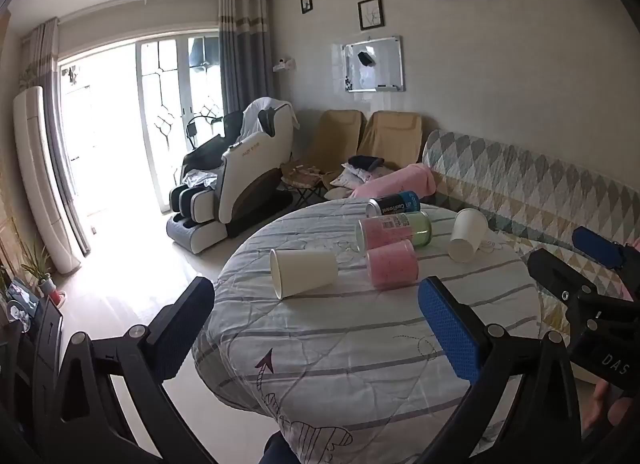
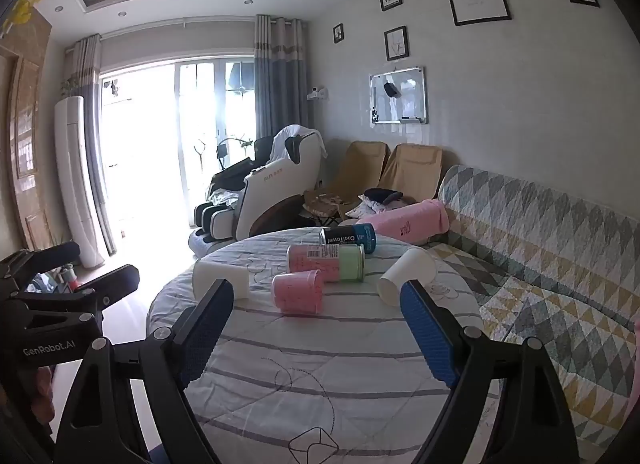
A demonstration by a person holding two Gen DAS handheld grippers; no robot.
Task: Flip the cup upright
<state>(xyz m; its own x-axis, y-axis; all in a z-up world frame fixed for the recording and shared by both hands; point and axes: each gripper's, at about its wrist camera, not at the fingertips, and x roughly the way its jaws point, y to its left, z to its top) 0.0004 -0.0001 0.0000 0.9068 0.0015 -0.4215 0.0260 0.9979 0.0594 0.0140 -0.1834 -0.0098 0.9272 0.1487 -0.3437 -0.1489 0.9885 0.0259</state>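
Two white paper cups lie on their sides on a round table covered with a striped cloth (image 1: 360, 352). One cup (image 1: 303, 272) lies at the left, also in the right wrist view (image 2: 221, 278). The other cup (image 1: 468, 234) lies at the right, also in the right wrist view (image 2: 406, 276). My left gripper (image 1: 316, 328) is open and empty, short of the left cup. My right gripper (image 2: 316, 328) is open and empty, short of the cups; it shows at the right edge of the left wrist view (image 1: 576, 260).
A pink cup (image 1: 392, 264), a pink-and-green can (image 1: 394, 229) and a black-and-blue can (image 1: 394, 203) lie on their sides mid-table. A quilted sofa (image 1: 532, 183) runs along the right. A massage chair (image 1: 236, 179) stands beyond the table, bare floor to the left.
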